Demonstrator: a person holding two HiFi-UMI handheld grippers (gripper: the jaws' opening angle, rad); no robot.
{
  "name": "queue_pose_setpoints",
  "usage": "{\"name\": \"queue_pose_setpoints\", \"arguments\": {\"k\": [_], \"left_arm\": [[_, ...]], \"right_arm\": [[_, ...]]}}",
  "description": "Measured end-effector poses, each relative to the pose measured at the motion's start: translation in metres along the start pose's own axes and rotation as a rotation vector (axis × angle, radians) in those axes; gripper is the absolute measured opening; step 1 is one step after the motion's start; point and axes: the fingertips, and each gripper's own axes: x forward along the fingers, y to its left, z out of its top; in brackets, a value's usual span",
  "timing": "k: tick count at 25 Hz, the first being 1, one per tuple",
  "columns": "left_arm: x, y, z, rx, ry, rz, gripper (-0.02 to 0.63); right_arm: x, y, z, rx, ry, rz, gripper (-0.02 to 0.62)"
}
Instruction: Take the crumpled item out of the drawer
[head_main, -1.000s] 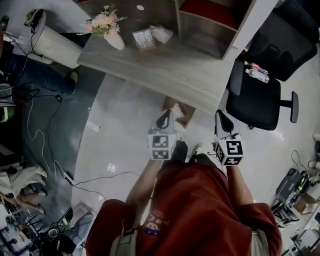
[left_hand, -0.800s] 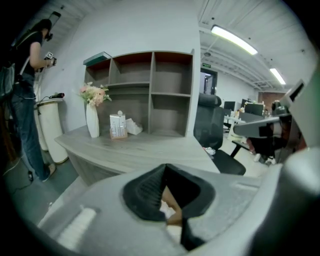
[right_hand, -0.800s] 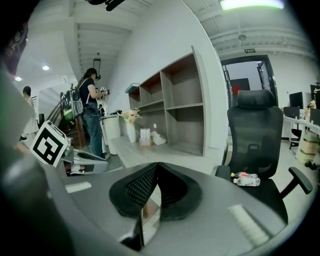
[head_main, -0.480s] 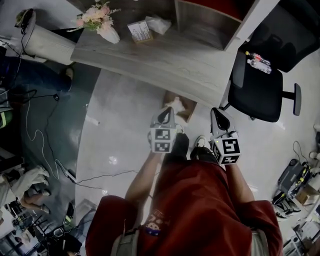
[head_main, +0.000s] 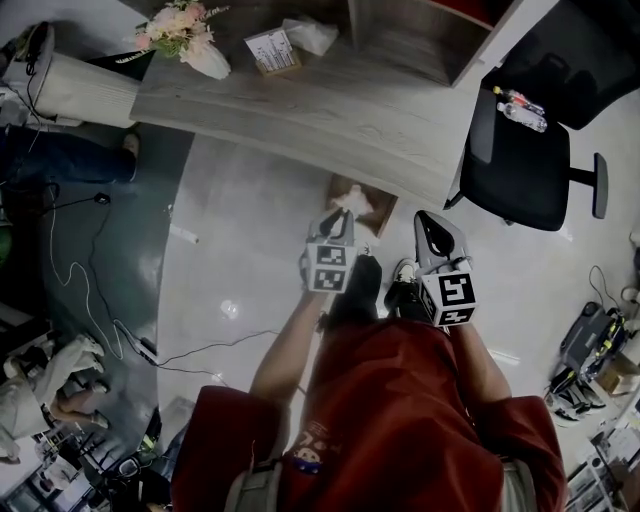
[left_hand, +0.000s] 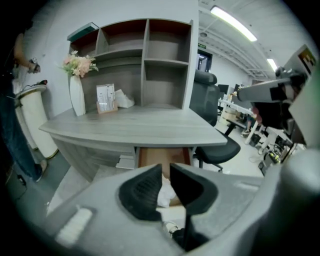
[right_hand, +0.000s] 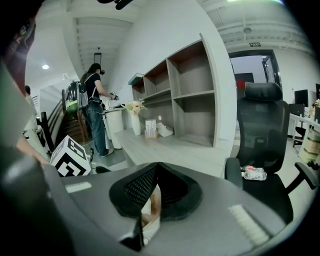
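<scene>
An open brown drawer (head_main: 377, 224) sticks out from under the grey desk, with a white crumpled item (head_main: 354, 199) lying in it. My left gripper (head_main: 339, 217) hangs just short of the drawer's near edge. Its jaws are opening, a narrow gap shows between them and nothing is gripped. In the left gripper view the gripper (left_hand: 165, 168) points at the drawer (left_hand: 150, 156), and the crumpled item (left_hand: 165, 194) shows through the gap, further off. My right gripper (head_main: 426, 218) is held to the right of the drawer; its tips (right_hand: 157, 165) meet with nothing in them.
The grey desk (head_main: 330, 110) carries a flower vase (head_main: 190, 40), a small card holder (head_main: 265, 48) and a shelf unit (left_hand: 145, 60). A black office chair (head_main: 520, 160) with a bottle (head_main: 520, 108) stands on the right. Cables (head_main: 70, 260) lie on the floor at left. A person (right_hand: 95, 100) stands beyond the desk.
Both grippers have moved forward toward the desk and the drawer. The left gripper's tip now sits close to the drawer's near edge.
</scene>
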Motion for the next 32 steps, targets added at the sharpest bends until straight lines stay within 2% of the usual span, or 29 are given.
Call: {"name": "queue_pose_setpoints", "arguments": {"k": [18,27,32], "left_arm": [[0.069,0.015,-0.057,0.027,0.140,-0.070,0.089],[0.101,0.029,-0.075,-0.009,0.203,-0.048,0.098],[0.117,0.029,-0.083,0.023,0.237,-0.064,0.106]], "right_arm": [[0.028,-0.001,-0.027,0.016,0.057,-0.027,0.000],[0.040,-0.003,-0.039,0.017,0.089,-0.027,0.000],[0.052,-0.001,-0.042,0.006,0.085,-0.010,0.001]]}}
